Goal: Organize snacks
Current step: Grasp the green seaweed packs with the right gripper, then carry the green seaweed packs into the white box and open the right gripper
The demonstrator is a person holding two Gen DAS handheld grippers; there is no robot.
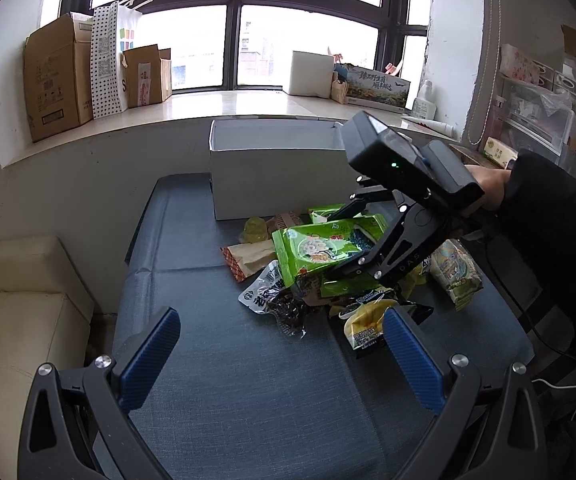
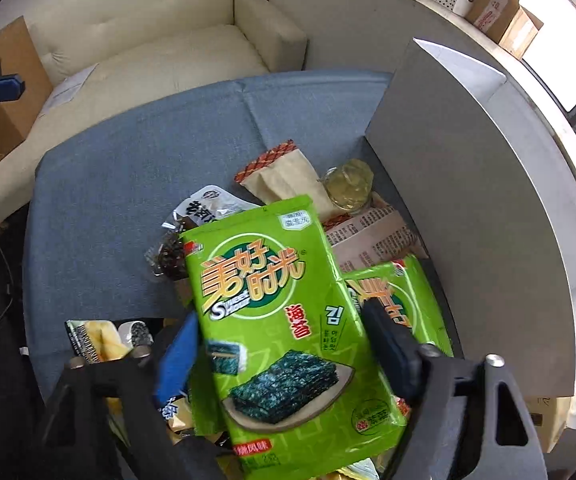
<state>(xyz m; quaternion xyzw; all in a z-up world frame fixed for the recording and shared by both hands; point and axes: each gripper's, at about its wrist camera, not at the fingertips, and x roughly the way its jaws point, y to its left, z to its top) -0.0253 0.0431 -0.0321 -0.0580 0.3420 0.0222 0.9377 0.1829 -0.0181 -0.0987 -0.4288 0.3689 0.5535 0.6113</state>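
A pile of snack packets lies on the blue-covered table point(image 1: 228, 360) in front of an open white box point(image 1: 272, 176). My right gripper point(image 2: 280, 312) points down into the pile. Its pads press the two side edges of a green seaweed packet point(image 2: 288, 320), which sits tilted on top. A second green packet point(image 2: 411, 292) lies beside it near the box wall point(image 2: 467, 184). In the left wrist view the right gripper point(image 1: 329, 246) straddles that green packet point(image 1: 319, 248). My left gripper point(image 1: 280, 316) hangs open over bare cloth, short of the pile, with nothing between its fingers.
Around the pile lie a brown paper packet point(image 2: 284, 176), a jelly cup point(image 2: 347, 184), a silver-and-dark packet point(image 2: 204, 208), a yellow packet point(image 1: 367, 324) and a pale packet point(image 1: 453, 272). A cream sofa point(image 1: 16, 312) stands left of the table. Cardboard boxes point(image 1: 56, 76) line the windowsill.
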